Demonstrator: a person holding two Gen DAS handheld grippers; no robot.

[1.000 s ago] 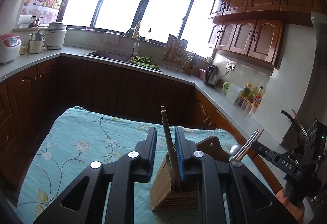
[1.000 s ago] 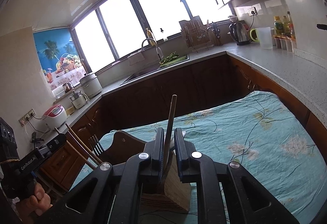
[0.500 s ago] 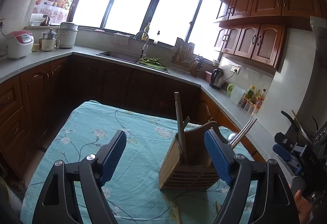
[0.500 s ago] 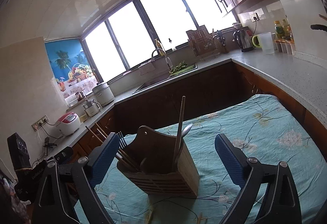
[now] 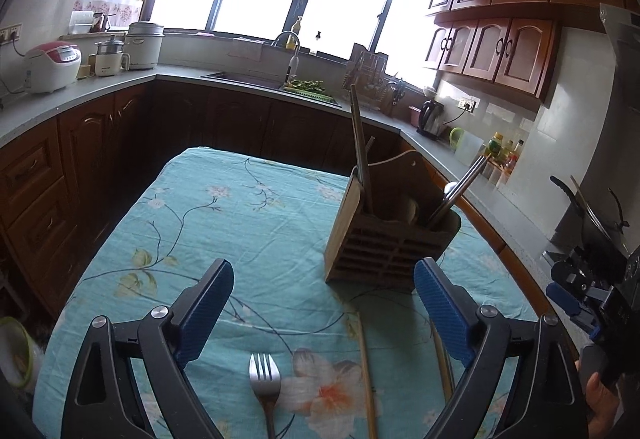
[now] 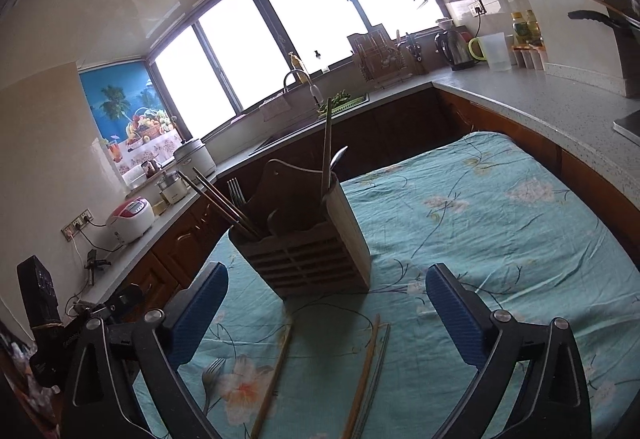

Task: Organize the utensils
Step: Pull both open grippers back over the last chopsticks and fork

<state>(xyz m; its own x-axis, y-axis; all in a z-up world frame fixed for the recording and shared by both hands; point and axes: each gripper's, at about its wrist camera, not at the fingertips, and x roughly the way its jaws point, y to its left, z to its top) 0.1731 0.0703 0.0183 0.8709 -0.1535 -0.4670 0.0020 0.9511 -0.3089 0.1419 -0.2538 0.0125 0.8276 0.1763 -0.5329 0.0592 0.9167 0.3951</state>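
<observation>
- Left wrist view: the left hand-held gripper (image 5: 324, 313) stands wide apart at the jaws, holding nothing, above the table (image 5: 224, 223) with its teal flowered cloth. The wooden utensil holder (image 5: 390, 235) stands upright on the cloth, ahead and a little right of the gripper. A tall wooden stick (image 5: 357, 143) rises from its left compartment and metal handles (image 5: 460, 191) lean out to the right. A fork (image 5: 265, 379) lies on the cloth between the fingers (tines pointing toward the holder), with a wooden chopstick (image 5: 366, 371) just right of it.
- Right wrist view: the right hand-held gripper (image 6: 326, 315) is likewise spread wide and holds nothing. The utensil holder (image 6: 304, 239) stands ahead of it; loose chopsticks (image 6: 364, 375) and the fork (image 6: 210, 373) lie on the cloth between the fingers.
</observation>
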